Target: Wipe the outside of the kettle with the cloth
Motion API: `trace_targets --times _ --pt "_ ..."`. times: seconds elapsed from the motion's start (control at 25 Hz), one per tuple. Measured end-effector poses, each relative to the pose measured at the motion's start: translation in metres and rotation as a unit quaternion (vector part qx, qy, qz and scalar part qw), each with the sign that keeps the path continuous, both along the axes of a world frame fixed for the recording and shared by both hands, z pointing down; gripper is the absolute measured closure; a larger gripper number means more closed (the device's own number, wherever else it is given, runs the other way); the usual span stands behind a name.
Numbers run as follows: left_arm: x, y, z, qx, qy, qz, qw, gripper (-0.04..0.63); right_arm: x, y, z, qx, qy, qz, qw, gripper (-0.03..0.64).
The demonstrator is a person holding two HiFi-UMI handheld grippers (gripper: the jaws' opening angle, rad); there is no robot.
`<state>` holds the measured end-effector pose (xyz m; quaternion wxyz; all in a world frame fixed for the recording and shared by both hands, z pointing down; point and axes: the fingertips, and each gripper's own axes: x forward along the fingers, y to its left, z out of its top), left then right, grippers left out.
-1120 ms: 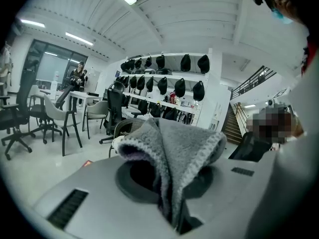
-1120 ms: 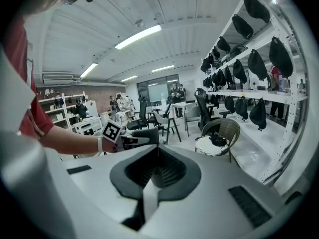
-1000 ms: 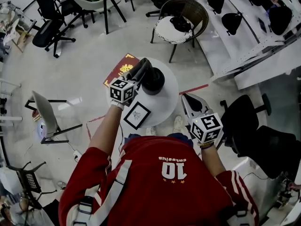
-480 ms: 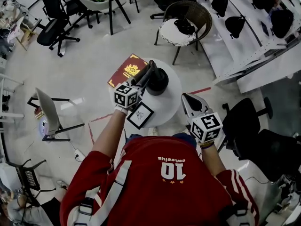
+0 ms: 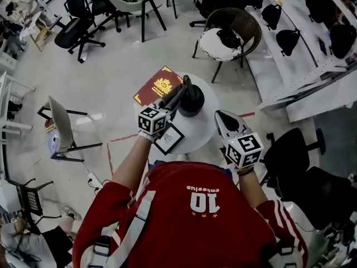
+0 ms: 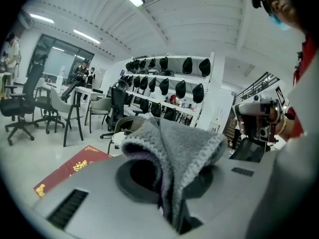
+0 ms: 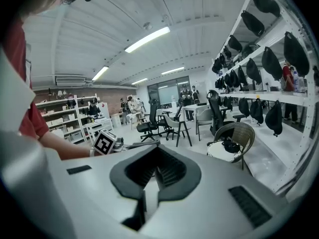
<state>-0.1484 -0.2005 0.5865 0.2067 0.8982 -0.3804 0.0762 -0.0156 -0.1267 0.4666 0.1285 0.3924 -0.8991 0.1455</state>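
A black kettle [image 5: 192, 101] stands on a small round white table [image 5: 206, 124]. My left gripper [image 5: 178, 92] lies against the kettle's left side, shut on a grey cloth [image 6: 172, 151]. In the left gripper view the cloth bunches up over the jaws and hides the kettle. My right gripper [image 5: 219, 115] hovers over the table's right edge, apart from the kettle. Its jaws [image 7: 152, 171] are shut with nothing between them.
A red book [image 5: 159, 86] overhangs the table's far left edge, and a black-framed picture [image 5: 169, 139] lies at its near left. A wicker chair [image 5: 226, 29] stands beyond the table, shelving [image 5: 301, 32] runs along the right, and office chairs [image 5: 290, 149] stand close by.
The head view has shifted, so the table sits a little further right. My left gripper with the cloth has slid slightly back along the kettle's left side. The right gripper has hardly moved.
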Motion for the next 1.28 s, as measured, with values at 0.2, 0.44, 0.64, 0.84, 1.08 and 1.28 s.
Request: trace_targets --times 0.2,0.44,0.64,0.84,1.08,1.28 --pt "-0.001 0.003 0.000 -0.001 0.009 -0.022 0.9997 0.549 0.002 -0.005 -0.001 -0.002 0.001 -0.032 0.999 0.600" --pt "0.007 0.008 0.001 -0.002 0.006 -0.064 0.9979 0.549 0.027 -0.016 -0.002 -0.006 0.003 -0.058 0.998 0.600" --pt "0.022 0.019 0.005 -0.013 0.009 -0.088 0.9960 0.549 0.045 -0.023 -0.004 -0.008 -0.002 -0.078 0.997 0.600" --pt "0.037 0.025 0.010 -0.021 0.009 -0.101 0.9946 0.549 0.055 -0.022 0.001 -0.012 -0.006 -0.099 0.995 0.600" --pt "0.058 0.024 0.009 -0.022 0.002 -0.106 0.9941 0.549 0.074 -0.024 0.004 -0.018 -0.008 -0.112 0.994 0.600" --pt "0.078 0.020 0.010 -0.021 -0.003 -0.110 0.9937 0.549 0.094 -0.029 0.003 -0.015 -0.011 -0.118 0.993 0.600"
